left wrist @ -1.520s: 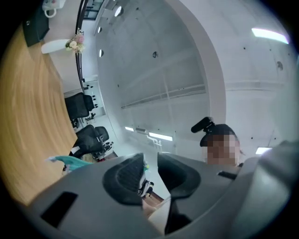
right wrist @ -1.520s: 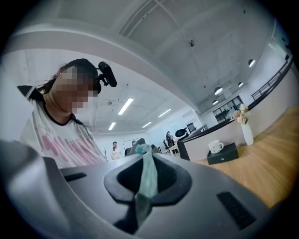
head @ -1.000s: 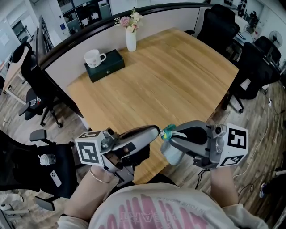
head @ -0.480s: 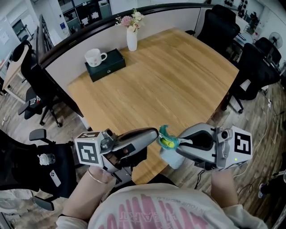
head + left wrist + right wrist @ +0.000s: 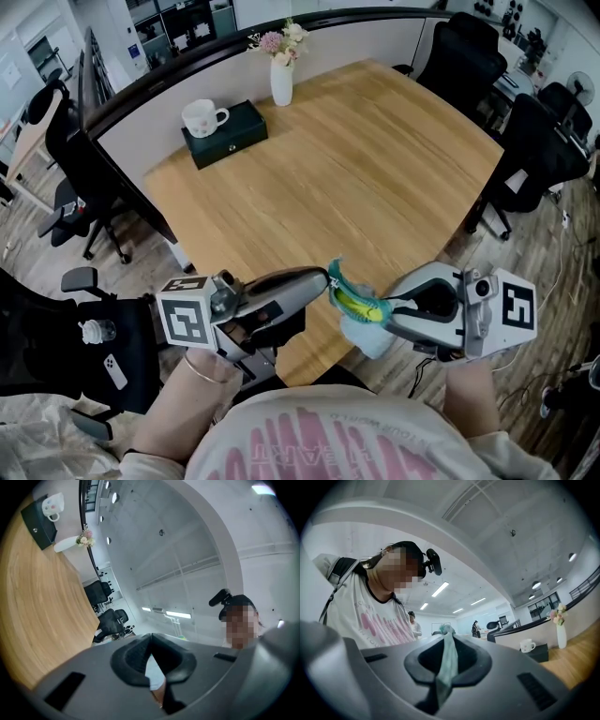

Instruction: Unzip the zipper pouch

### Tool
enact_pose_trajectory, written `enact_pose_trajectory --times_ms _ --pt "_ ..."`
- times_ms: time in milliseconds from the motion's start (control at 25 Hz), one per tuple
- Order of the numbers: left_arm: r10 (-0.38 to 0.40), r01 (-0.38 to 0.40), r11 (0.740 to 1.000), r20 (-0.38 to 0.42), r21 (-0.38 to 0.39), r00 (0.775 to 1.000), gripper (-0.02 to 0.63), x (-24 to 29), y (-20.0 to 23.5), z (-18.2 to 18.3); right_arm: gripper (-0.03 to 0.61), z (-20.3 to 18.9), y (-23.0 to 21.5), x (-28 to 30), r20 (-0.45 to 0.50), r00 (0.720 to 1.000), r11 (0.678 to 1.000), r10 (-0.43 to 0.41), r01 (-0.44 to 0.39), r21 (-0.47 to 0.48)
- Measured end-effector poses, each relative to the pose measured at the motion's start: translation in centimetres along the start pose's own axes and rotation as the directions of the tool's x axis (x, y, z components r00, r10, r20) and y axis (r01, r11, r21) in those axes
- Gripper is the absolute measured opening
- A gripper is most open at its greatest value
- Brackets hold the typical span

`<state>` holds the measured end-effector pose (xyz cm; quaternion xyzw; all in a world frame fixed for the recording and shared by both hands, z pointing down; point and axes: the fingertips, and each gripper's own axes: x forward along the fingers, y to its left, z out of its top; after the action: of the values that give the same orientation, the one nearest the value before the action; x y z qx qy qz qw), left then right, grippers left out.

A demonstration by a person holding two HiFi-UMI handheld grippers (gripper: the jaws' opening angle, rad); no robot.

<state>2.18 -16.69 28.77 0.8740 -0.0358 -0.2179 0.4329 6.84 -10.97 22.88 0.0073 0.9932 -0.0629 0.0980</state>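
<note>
The zipper pouch (image 5: 359,307) hangs in the air over the near edge of the bench (image 5: 328,169), stretched between the two tools and resting on nothing. The left tool (image 5: 324,278) is closed, its tip meeting the pouch's teal upper end. The left gripper view shows its jaws together with a pale strip of material caught low between them. Whether that strip is the zipper pull or only the pouch's edge cannot be told. The right tool (image 5: 386,310) is also closed, and the right gripper view shows a fold of teal fabric pinched between its jaws. In the head view the pouch's pale body sags below that grip, and a yellow band runs along the top between the two tools.

The step in hand appears to be the unzipping pull itself: one end is anchored and the other is drawn away along the zipper line. How far the zipper has opened is hard to judge, as the teeth are too small to read.

The next move likely calls for both grips to stay firm while the tools separate in line with the zipper. A pull off that line could twist the soft fabric or let it slip out. The mug (image 5: 202,117), dark box (image 5: 232,133) and vase (image 5: 281,82) stand well apart at the bench's far side.
</note>
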Motion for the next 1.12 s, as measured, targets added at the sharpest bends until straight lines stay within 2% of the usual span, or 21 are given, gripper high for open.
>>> enact_pose_trajectory --times_ms 280,520,1120 --pt "0.025 -0.025 1.000 0.016 0.002 1.000 0.006 -0.7 0.5 0.5 0.009 1.1 0.2 -0.1 0.031 1.000 1.000 0.005 -0.005 -0.008" --pt "0.051 -0.052 0.999 0.037 0.005 0.998 0.006 -1.0 0.9 0.9 0.009 3.0 0.7 -1.0 0.103 0.994 1.000 0.026 -0.026 -0.010" --pt "0.062 -0.062 0.998 0.067 0.000 0.996 0.006 -2.1 1.5 1.6 0.010 4.4 0.8 -1.8 0.156 0.987 0.999 0.024 -0.019 -0.034"
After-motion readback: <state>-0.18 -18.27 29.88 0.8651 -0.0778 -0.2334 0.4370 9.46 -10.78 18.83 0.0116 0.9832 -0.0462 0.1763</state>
